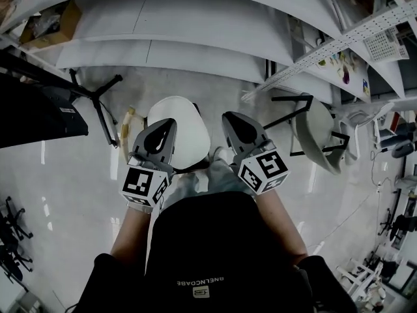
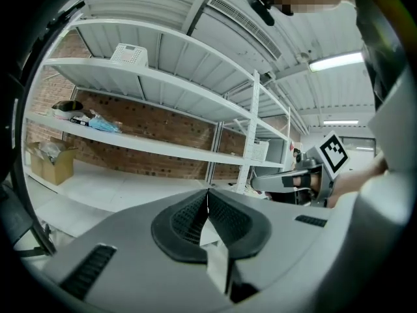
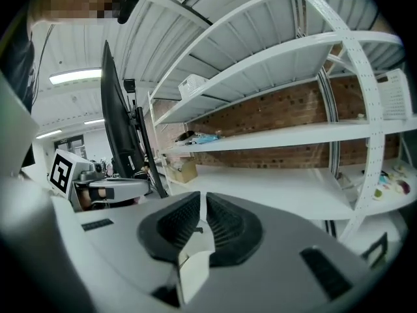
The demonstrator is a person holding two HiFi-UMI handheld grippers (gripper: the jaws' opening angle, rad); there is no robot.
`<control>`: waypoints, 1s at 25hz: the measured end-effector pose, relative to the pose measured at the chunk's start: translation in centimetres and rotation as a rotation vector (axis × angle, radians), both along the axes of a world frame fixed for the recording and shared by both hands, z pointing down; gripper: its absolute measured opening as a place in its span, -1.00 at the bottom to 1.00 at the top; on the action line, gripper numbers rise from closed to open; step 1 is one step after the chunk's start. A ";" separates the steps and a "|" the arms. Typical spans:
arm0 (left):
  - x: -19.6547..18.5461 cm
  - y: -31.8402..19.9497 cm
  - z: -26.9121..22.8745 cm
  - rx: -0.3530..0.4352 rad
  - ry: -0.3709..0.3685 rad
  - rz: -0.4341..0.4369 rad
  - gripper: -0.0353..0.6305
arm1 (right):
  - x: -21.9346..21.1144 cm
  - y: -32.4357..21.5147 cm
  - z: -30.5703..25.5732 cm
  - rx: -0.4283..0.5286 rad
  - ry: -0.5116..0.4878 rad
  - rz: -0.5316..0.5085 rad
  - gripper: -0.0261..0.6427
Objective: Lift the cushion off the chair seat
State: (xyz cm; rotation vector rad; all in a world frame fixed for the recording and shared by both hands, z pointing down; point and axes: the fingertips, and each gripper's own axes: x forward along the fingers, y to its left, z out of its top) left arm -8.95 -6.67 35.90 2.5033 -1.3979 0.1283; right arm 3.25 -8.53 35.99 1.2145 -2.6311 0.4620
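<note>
Fingers pressed together and empty on both; left gripper point(image 1: 168, 124) and right gripper point(image 1: 229, 117) flanked the white cushion point(image 1: 192, 135) at its edges. Open floor point(image 1: 71, 188) lay either side, shelves point(image 1: 195, 18) ahead.

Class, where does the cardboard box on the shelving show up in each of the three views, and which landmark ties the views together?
Head view: the cardboard box is near the top left corner, on the white shelving.
Left gripper view: the cardboard box is at the left edge, about mid-height, on a low shelf.
Right gripper view: the cardboard box is small, just left of centre.
Shared landmark: the white shelving shows in all three.
</note>
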 end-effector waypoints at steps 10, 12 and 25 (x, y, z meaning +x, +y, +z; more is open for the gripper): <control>-0.6 -0.2 2.7 -0.073 -0.043 -0.132 -0.85 | -0.9 -2.2 4.7 -0.105 0.015 -0.149 -0.79; -0.7 0.1 3.4 -0.101 -0.050 -0.164 -0.85 | -1.0 -2.5 5.7 -0.127 0.019 -0.173 -0.78; -2.8 2.3 8.1 -0.238 -0.100 -0.339 -0.85 | -2.2 -2.8 16.3 -0.352 0.078 -0.323 -0.55</control>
